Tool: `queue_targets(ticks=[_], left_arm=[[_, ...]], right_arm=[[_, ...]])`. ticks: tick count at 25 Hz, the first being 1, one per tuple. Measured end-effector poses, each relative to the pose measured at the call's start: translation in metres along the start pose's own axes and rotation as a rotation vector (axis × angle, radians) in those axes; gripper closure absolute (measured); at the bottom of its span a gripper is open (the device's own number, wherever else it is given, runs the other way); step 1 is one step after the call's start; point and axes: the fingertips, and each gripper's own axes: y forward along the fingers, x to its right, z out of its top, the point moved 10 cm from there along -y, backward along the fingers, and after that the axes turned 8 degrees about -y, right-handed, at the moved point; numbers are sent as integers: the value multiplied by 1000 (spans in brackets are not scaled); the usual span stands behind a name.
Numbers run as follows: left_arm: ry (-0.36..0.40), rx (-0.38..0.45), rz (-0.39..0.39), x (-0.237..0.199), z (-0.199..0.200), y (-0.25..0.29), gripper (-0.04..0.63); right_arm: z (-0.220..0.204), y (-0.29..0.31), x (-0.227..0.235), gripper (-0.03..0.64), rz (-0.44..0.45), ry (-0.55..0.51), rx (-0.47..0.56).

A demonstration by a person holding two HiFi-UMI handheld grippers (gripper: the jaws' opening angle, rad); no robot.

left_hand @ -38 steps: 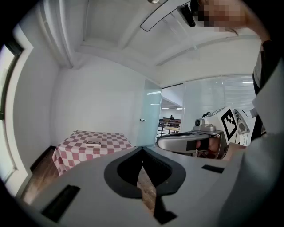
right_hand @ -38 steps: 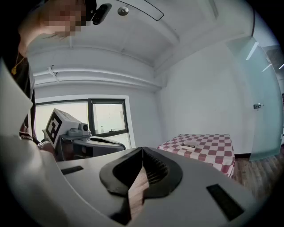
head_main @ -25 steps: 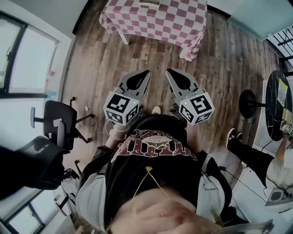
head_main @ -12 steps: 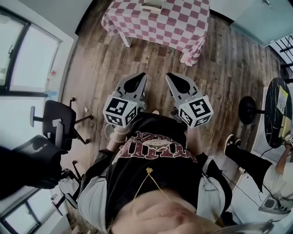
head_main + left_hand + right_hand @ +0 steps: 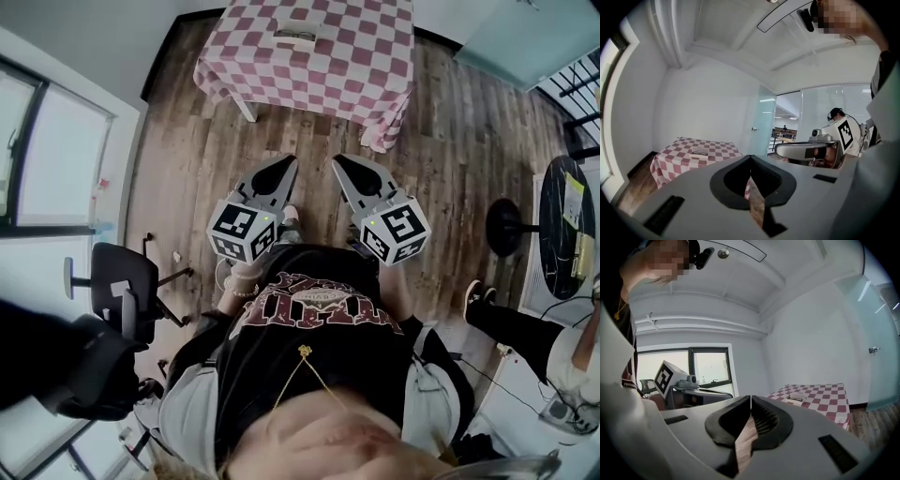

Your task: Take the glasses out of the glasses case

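A table with a pink-and-white checked cloth (image 5: 319, 56) stands ahead on the wooden floor. On it lies the open glasses case (image 5: 296, 35) with dark-framed glasses in it, small in the left gripper view (image 5: 699, 152) and in the right gripper view (image 5: 797, 398). Both grippers are held side by side in front of the person's chest, well short of the table. My left gripper (image 5: 288, 162) is shut with nothing in it, and my right gripper (image 5: 339, 160) is shut and empty too.
A black office chair (image 5: 127, 281) stands at the left by the windows. A round black pedestal table (image 5: 570, 220) and a seated person's legs (image 5: 511, 319) are at the right. A glass door (image 5: 764, 122) is beyond the checked table.
The checked table has come further into the head view and sits lower in the frame. Both grippers keep their pose in front of the chest, still shut.
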Motion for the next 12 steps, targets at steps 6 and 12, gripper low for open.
queue_targets(ticks=[6,12], left_arm=[[-2,-36,-37,-33,16,26,588],[-12,-67,-68,-65,29,42,588]], right_arm=[[7,32,15,594,-21,-18,-8],[13,66,24,594,-12,-36,-23]])
